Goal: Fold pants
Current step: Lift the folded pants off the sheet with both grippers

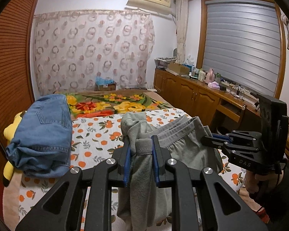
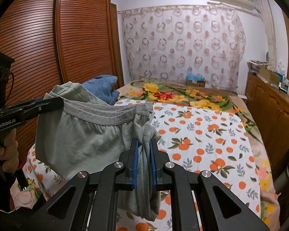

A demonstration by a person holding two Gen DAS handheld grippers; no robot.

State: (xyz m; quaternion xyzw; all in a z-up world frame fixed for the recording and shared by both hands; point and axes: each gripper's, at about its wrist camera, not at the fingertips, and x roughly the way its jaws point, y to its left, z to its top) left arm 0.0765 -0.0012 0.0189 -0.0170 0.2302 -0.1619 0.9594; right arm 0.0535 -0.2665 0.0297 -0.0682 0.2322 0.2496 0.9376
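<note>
Above the near edge of the bed (image 1: 98, 134), both grippers carry the grey pants (image 1: 183, 144) clear of the orange-print sheet (image 2: 202, 144). Left gripper (image 1: 140, 154): jaws narrow, blue pads pinching a bunched end of the waistband with cloth hanging below. Right gripper (image 2: 143, 159): jaws narrower, clamped on the other bunched end, fabric draped down past the pads. Waistband (image 2: 98, 113) runs fairly taut between the two, elastic edge uppermost; body of the garment sags beneath, and how much of the legs touches the sheet I cannot tell. Each gripper also shows side-on in the other's view, a hand (image 2: 7, 148) on its handle. Folded blue jeans (image 1: 42, 134) sit at the left edge of the bed, partly on a yellow plush (image 1: 9, 130); floral blanket (image 1: 109, 104) covers the far end. Wooden cabinets (image 1: 190, 94) line the right wall. Step in hand, as I read it: garment held up by the waist so that it hangs straight, ahead of laying it out. Next move likely calls for lowering it onto the open patch of sheet to the right of the jeans, keeping the waistband stretched and level so the legs land flat, one over the other, without twists. Risk: bunched cloth slipping from the pads, or the legs dragging into creases.
</note>
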